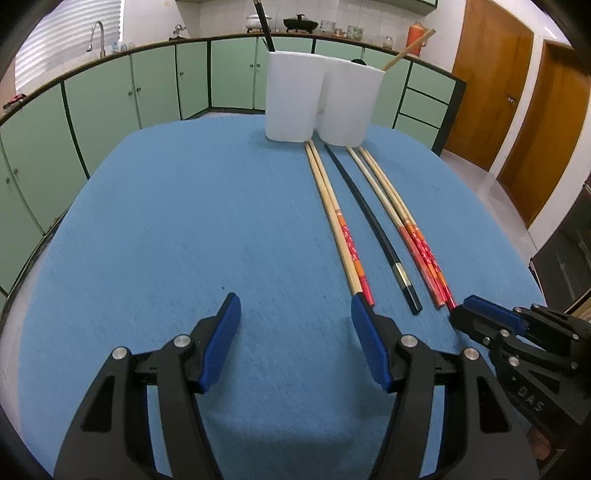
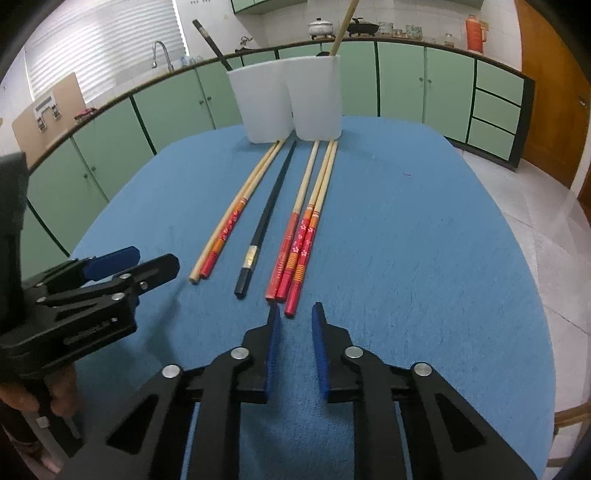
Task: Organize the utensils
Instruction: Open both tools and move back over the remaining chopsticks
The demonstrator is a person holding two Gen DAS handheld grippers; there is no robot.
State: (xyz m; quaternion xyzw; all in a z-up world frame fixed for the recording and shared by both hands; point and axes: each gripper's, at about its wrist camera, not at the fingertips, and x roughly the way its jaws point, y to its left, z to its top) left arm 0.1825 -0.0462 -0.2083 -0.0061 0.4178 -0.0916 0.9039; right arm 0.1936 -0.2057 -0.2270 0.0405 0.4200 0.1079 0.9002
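Note:
Two white cups (image 2: 258,103) (image 2: 316,99) stand at the far edge of the blue tablecloth (image 2: 406,240). The left cup holds a black chopstick (image 2: 208,40), the right cup a bamboo one (image 2: 343,26). In front of the cups lie a bamboo pair (image 2: 229,225), a single black chopstick (image 2: 264,225) and three red-handled chopsticks (image 2: 299,243). My right gripper (image 2: 295,312) has its jaws narrow, tips at the near end of the rightmost red chopstick, pads clear of it. My left gripper (image 1: 295,310) stands open and holds nothing, its right finger beside the bamboo pair (image 1: 336,218).
Green cabinets (image 1: 159,85) run behind the table, with a faucet (image 1: 96,35) and pots on the counter. Wooden doors (image 1: 491,74) stand at the right. The table edge curves close on the left and right, and tiled floor (image 2: 554,229) lies beyond it.

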